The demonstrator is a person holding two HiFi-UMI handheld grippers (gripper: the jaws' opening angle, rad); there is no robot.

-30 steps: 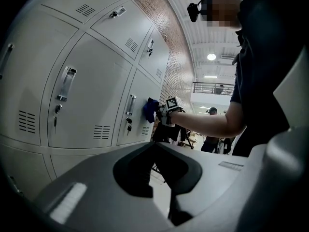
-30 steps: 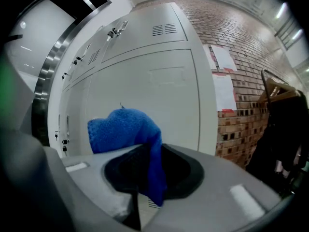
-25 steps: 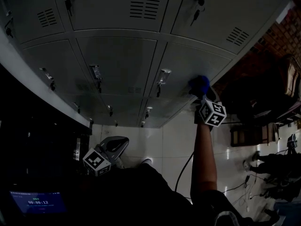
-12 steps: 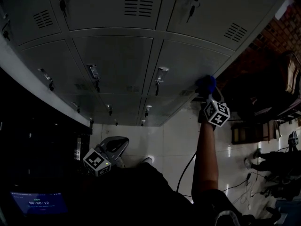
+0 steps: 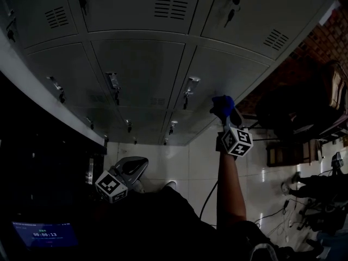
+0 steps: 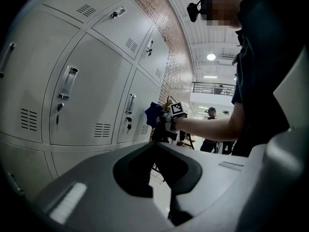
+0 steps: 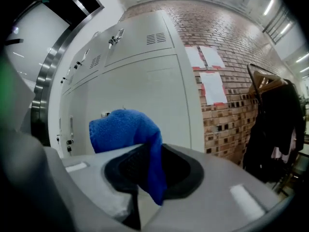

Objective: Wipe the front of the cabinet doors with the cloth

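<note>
One stroke on: right gripper [image 5: 224,116], pinching cloth [image 5: 222,105], has swept frame-left across door [image 5: 228,72]; left gripper [image 5: 136,166] closed, idle.

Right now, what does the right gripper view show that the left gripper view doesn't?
Only the right gripper view: white paper sheets on the brick wall and a dark hanging coat. Only the left gripper view: the person's outstretched arm and ceiling lights. Both: the grey metal locker doors and the blue fluffy cloth in the right gripper.
</note>
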